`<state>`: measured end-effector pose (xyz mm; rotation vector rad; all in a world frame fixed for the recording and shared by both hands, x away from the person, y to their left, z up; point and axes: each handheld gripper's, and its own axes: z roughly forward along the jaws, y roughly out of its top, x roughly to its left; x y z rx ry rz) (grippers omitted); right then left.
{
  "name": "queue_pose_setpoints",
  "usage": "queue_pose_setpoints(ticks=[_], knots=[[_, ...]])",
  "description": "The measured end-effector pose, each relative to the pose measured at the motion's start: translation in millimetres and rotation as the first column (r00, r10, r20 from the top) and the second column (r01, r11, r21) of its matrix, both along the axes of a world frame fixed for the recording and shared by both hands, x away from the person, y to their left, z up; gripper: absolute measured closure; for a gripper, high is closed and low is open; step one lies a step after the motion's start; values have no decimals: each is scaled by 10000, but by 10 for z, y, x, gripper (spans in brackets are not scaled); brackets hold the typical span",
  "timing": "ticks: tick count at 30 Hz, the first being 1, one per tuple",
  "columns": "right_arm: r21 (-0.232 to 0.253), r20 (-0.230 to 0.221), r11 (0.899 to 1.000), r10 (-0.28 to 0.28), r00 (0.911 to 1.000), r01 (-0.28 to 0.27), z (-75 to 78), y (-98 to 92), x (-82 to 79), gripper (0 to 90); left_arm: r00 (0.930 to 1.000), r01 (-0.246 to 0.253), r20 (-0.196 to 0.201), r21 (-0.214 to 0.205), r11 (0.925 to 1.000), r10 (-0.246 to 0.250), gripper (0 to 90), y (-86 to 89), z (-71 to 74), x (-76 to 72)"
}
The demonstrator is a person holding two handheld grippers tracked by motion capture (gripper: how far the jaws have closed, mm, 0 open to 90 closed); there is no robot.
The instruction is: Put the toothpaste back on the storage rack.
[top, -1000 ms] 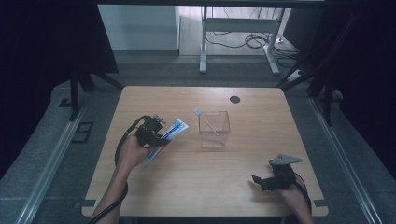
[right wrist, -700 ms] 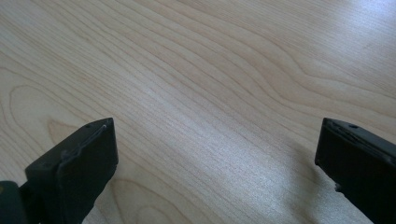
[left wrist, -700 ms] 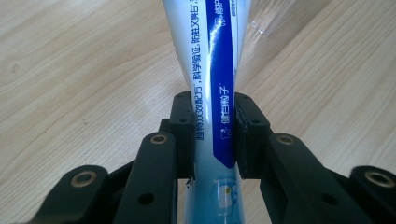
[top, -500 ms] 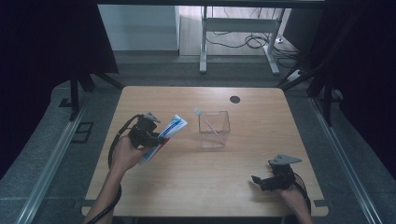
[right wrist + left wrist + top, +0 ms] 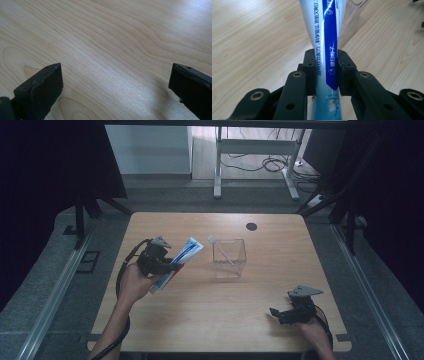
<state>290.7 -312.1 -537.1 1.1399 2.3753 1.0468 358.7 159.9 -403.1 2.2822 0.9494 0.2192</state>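
My left gripper is shut on a white and blue toothpaste tube, held off the table and slanting up to the right. In the left gripper view the tube runs straight up between the two black jaws of the gripper, which clamp its middle. A clear plastic box stands just right of the tube's upper end, with a toothbrush leaning inside it. My right gripper rests low at the table's front right, open, with bare wood between its jaws.
The wooden table has a round black hole near its far edge. Beyond the table stand a white frame's legs and loose cables on the floor. Dark curtains flank both sides.
My left hand has carried the toothpaste tube slightly up and to the right, closer to the clear box. The right gripper has stayed put.
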Motion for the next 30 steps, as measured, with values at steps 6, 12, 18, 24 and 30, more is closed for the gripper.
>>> queue_pose_setpoints(ticks=[6,12,18,24,30], knots=[[13,14,10000,-8,10000,8,2,-3,-1,0,9995,180,270,-102,9998,-178,725,-91,80,12],[28,46,10000,-18,10000,18,4,-8,1,0,9988,275,414,-203,9994,-267,725,-197,134,36],[57,-73,10000,1,10000,0,-2,-6,0,0,9974,426,589,-292,9987,-409,725,-316,162,81],[54,-61,10000,3,10000,-3,-4,-10,3,0,9968,494,643,-351,9982,-471,725,-428,171,126],[64,-40,10000,-5,10000,6,-3,-12,2,0,9959,522,769,-557,9971,-478,725,-532,187,170]])
